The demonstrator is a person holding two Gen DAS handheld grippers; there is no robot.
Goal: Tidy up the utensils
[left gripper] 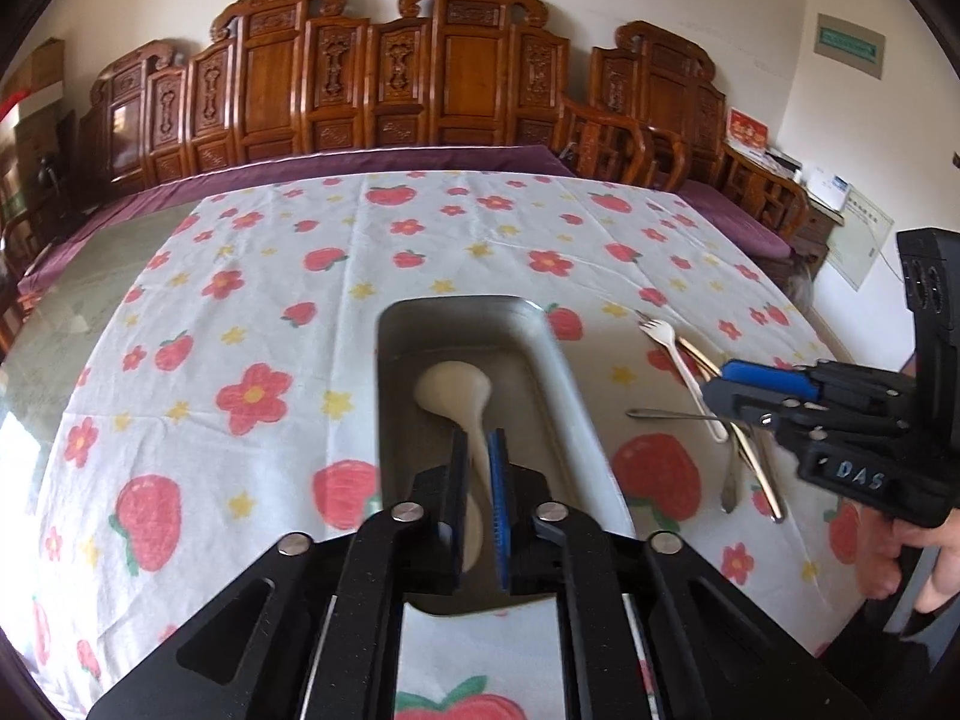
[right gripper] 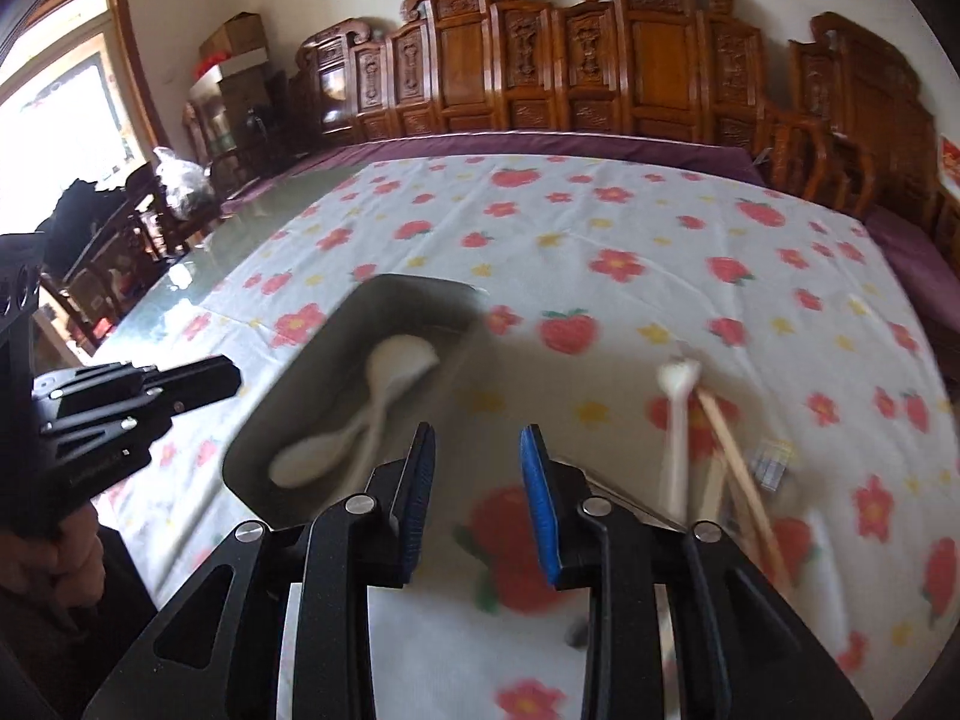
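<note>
A metal tray [left gripper: 564, 372] lies on the flowered tablecloth with two white spoons [left gripper: 453, 390] crossed inside it. My left gripper [left gripper: 478, 450] hovers over the tray's near end, slightly open. A spoon handle shows through the narrow gap, but the spoon rests on the tray floor. In the right wrist view the same tray [right gripper: 420, 285], the spoons [right gripper: 399, 360] and the left gripper [right gripper: 210, 387] appear, that gripper beside the tray's left rim. My right gripper [right gripper: 477, 468] is open and empty. It hangs over loose utensils right of the tray [left gripper: 717, 387].
Right of the tray lie a white plastic fork [left gripper: 675, 354], wooden chopsticks [right gripper: 738, 468], a metal spoon [left gripper: 729, 480] and a small packet [right gripper: 771, 462]. Carved wooden benches with purple cushions [left gripper: 360, 162] border the table's far side. A hand [left gripper: 924, 564] holds the right gripper.
</note>
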